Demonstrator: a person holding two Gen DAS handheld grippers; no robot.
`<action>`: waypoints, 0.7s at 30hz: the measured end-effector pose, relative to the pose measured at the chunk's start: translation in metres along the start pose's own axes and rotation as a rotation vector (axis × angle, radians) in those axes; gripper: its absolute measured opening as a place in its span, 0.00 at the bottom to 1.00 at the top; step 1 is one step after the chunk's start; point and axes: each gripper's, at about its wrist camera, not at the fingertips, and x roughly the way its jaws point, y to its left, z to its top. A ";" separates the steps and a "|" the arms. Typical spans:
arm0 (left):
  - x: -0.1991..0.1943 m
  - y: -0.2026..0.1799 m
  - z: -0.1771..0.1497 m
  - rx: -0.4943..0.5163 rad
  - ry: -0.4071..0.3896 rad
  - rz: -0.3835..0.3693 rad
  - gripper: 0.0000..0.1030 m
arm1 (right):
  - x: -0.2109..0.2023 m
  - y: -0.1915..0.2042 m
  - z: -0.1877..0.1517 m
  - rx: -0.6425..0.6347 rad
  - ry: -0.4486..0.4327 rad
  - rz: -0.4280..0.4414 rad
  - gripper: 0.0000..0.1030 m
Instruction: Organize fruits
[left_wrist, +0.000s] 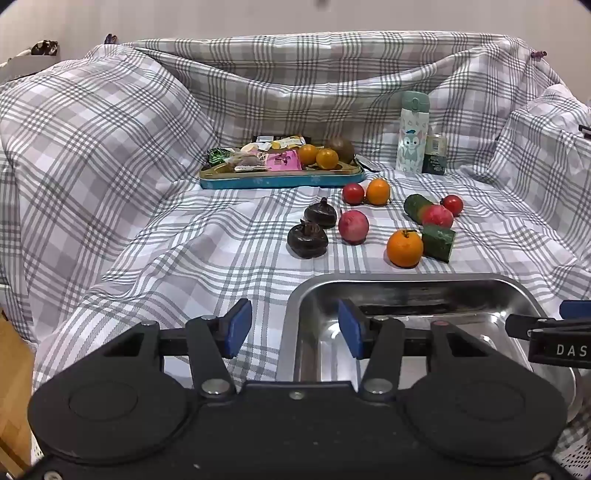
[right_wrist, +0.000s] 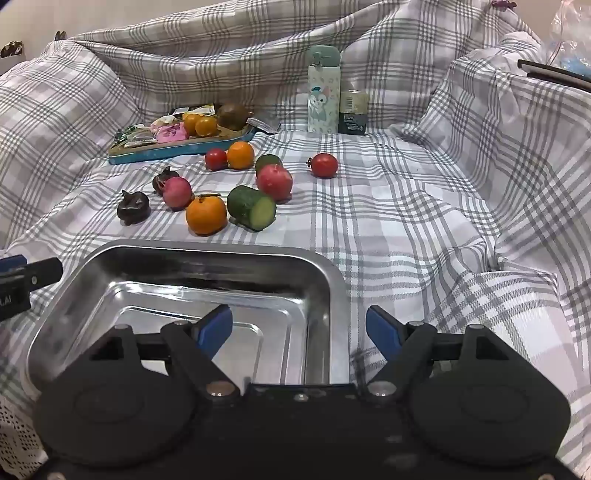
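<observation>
Start of the sorting step. The left gripper (left_wrist: 295, 328) and the right gripper (right_wrist: 299, 328) both hover low over the near end of a cloth-covered counter (right_wrist: 406, 229), each with its jaws spread wide and nothing between them. A bare steel tray (right_wrist: 207, 254) lies just ahead of both pairs of jaws, its near corner under the right jaws. The fruits lie loose beyond the tray's far rim: an orange (right_wrist: 205, 215) and a cut cucumber piece (right_wrist: 251, 207) nearest, two pink apples (right_wrist: 274, 182) behind them, two dark mangosteens (left_wrist: 307, 240) ahead of the left jaws, and tomatoes (right_wrist: 324, 165) and a second orange (right_wrist: 240, 155) farther off. A blue snack tray (left_wrist: 280, 179) and a bottle (left_wrist: 413, 131) stand well beyond. Judged best practice: take the nearest piece first, here probably the orange, centre it between the wide jaws, close gently across its widest part so that it cannot roll, and avoid nudging the touching cucumber.
</observation>
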 end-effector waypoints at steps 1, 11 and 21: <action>0.000 0.001 0.000 -0.002 -0.001 -0.001 0.55 | 0.000 0.000 0.000 -0.007 -0.002 -0.001 0.79; 0.002 -0.004 -0.002 0.004 0.008 0.001 0.55 | 0.000 0.003 -0.001 -0.023 -0.017 -0.022 0.79; 0.003 -0.004 -0.003 0.005 0.008 0.001 0.55 | 0.000 0.003 -0.001 -0.028 -0.018 -0.025 0.79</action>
